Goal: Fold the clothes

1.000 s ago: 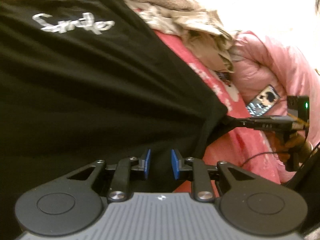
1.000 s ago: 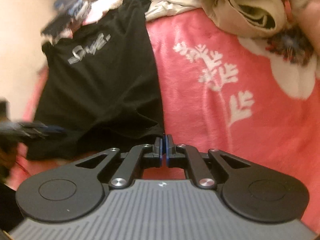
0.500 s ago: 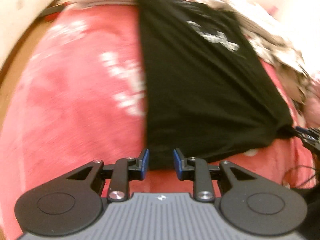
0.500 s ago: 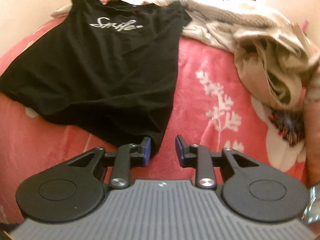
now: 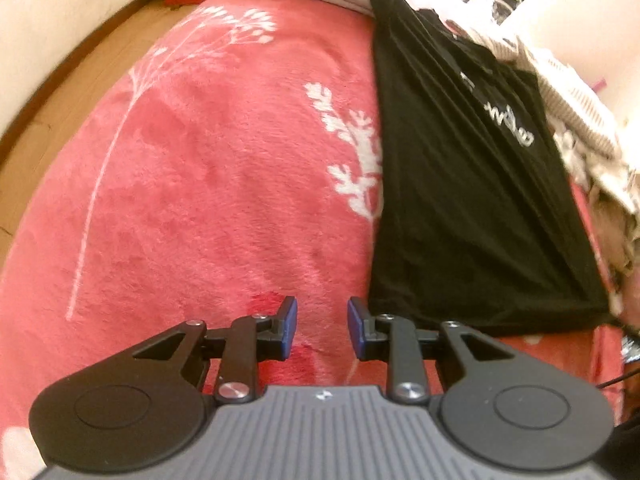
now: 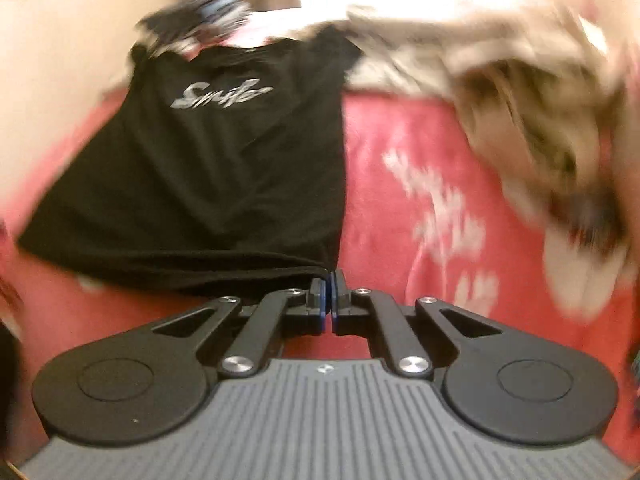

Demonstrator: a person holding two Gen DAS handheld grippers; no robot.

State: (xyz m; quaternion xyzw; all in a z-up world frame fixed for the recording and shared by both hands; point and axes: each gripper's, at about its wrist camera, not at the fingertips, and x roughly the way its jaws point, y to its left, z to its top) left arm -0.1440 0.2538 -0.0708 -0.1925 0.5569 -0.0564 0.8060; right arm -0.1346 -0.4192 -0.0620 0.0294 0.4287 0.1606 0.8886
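The black T-shirt (image 6: 224, 168) lay on the red blanket (image 5: 208, 184), silver script (seemingly "Smile") at 12 o'clock. The right gripper (image 6: 330, 296) pinched its hem corner; the left gripper (image 5: 322, 326) hung released.

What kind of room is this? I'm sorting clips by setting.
Probably a bedroom: a black T-shirt lies on a red floral blanket, with a heap of unfolded clothes behind and wooden flooring alongside.
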